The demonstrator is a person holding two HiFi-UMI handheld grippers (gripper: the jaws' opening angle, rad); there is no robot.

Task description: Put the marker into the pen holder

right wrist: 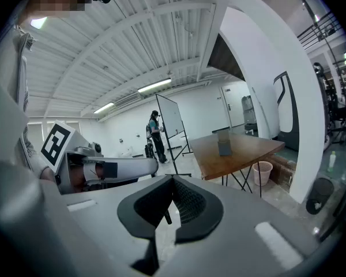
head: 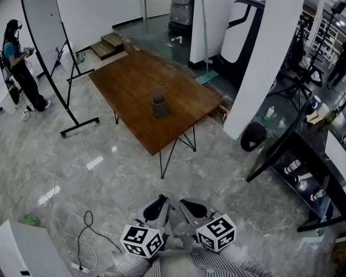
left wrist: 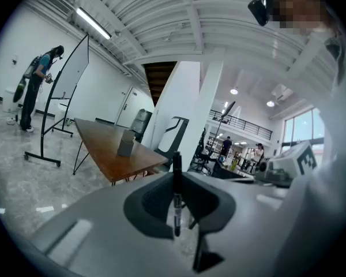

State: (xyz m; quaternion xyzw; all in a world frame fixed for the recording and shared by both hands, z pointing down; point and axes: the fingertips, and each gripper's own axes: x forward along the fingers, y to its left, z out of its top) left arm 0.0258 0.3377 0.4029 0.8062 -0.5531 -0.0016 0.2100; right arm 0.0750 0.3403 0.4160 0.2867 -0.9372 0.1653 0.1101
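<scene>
The grey pen holder (head: 158, 103) stands upright near the middle of the brown wooden table (head: 127, 79), well ahead of me; it also shows small in the left gripper view (left wrist: 126, 145) and the right gripper view (right wrist: 224, 145). My left gripper (head: 161, 201) is low and close to my body, far short of the table, and it is shut on a black marker (left wrist: 176, 198) that stands upright between its jaws (left wrist: 176, 176). My right gripper (head: 185, 202) is beside it, shut with nothing in it (right wrist: 173, 179). The head view does not show the marker.
A whiteboard on a wheeled stand (head: 46, 25) and a person (head: 20, 68) are at the far left. A white pillar (head: 271, 56), a black bin (head: 253, 136) and a black shelf unit (head: 308, 172) lie right. Cables (head: 86, 229) and a white box (head: 23, 250) are near left.
</scene>
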